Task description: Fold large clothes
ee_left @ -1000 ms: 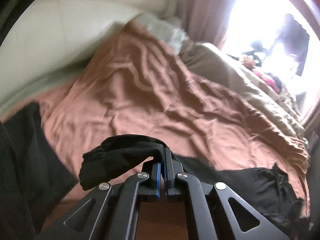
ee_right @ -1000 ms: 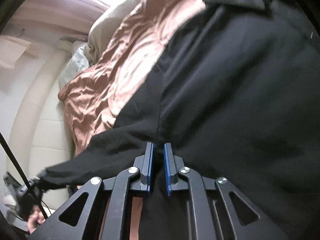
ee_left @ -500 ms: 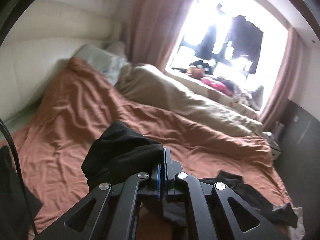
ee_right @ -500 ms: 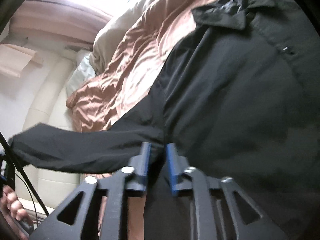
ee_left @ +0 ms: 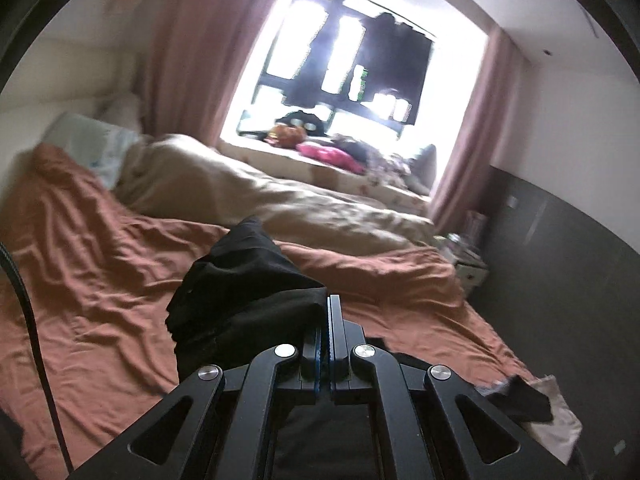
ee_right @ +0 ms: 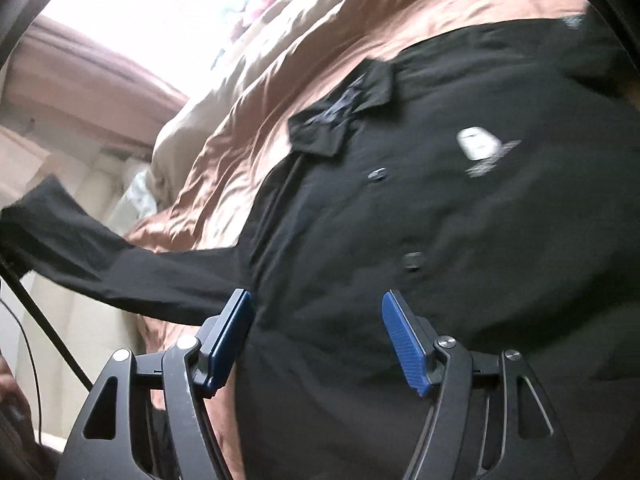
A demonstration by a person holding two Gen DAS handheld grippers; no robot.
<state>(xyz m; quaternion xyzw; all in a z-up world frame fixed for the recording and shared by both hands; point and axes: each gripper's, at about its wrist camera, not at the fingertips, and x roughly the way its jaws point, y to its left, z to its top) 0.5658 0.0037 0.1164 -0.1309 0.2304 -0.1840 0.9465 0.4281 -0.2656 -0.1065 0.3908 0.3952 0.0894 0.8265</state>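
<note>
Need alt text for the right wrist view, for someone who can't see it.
The right gripper, its jaws opening with nothing pinched between them, hovers over a black collared shirt spread on a rust-brown bedspread. One sleeve is stretched out to the left, off the bed.

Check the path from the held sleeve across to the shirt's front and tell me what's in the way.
Nothing visible blocks it. The left gripper is shut on the sleeve, lifted clear of the bedspread. The shirt front lies bare; the right gripper is opening above it.
</note>
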